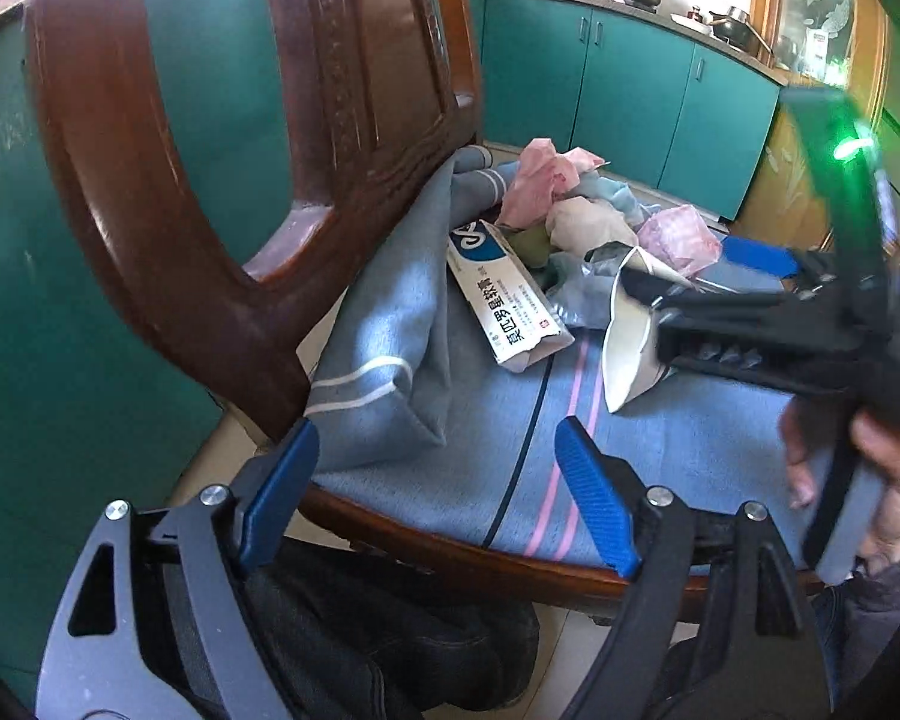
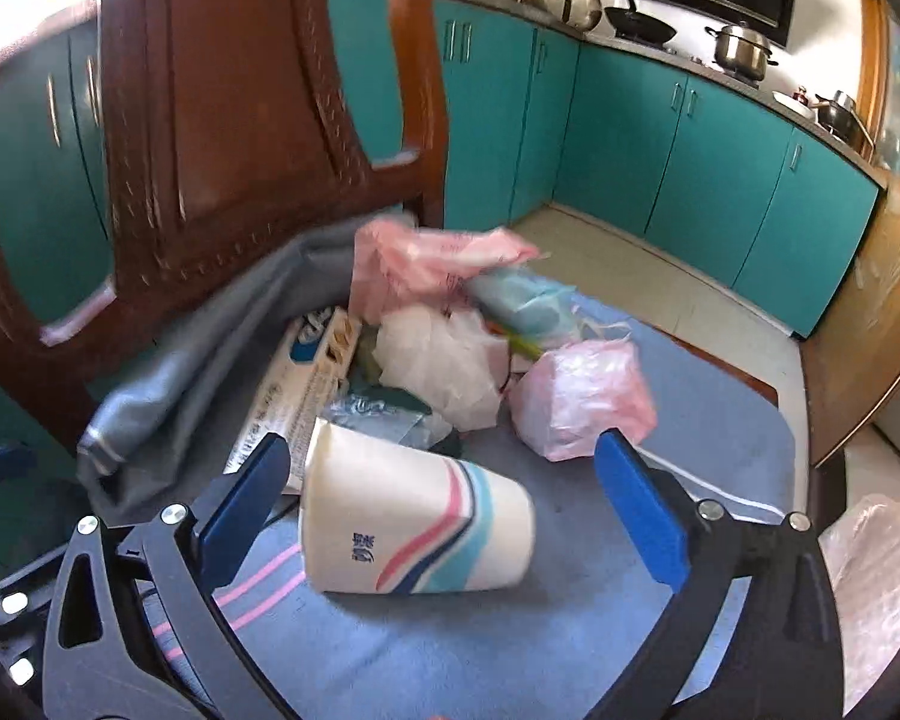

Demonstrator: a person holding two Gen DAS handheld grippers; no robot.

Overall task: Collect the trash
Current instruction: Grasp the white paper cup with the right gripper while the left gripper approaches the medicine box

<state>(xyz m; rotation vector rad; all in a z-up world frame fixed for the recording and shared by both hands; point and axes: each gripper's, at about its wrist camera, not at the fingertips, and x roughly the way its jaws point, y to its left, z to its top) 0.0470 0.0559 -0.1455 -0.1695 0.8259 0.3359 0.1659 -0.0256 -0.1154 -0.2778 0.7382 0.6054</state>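
**Paper cup first: closing on it without crushing it**

Paper cup (image 2: 417, 531) lies on its side on the chair's blue cushion (image 2: 450, 660), directly between the blue pads of the right claw (image 2: 444, 510), mouth turned toward the left pad. That claw stands wide, with a visible gap to the cup on each side, so nothing is gripped yet. In the left wrist view the left claw (image 1: 438, 492) is also open and empty, hovering over the cushion's near edge, with the right tool and the hand (image 1: 870, 480) holding it off to its right.

The step in hand, as I judge it, is the pick of the cup. Thin paper walls will likely buckle (the open mouth especially), so the squeeze should be gentle and land on the body near the stiffer base, not across the rim. Lowering the pads until they straddle the cup's middle before closing should keep it from rolling away on the soft fabric.

Just beyond the cup, ahead of the right claw, sits the rest of the trash: a white carton (image 1: 504, 294) with printed text to the left, a crumpled whitish bag (image 2: 438, 366) in the centre, and a pink bag (image 2: 582, 396) to the right. Farther still lie another pink bag (image 2: 426, 264) and a pale blue mask-like scrap (image 2: 522, 300), against the chair back (image 2: 210, 120). The bags are light and may drag along if snagged.
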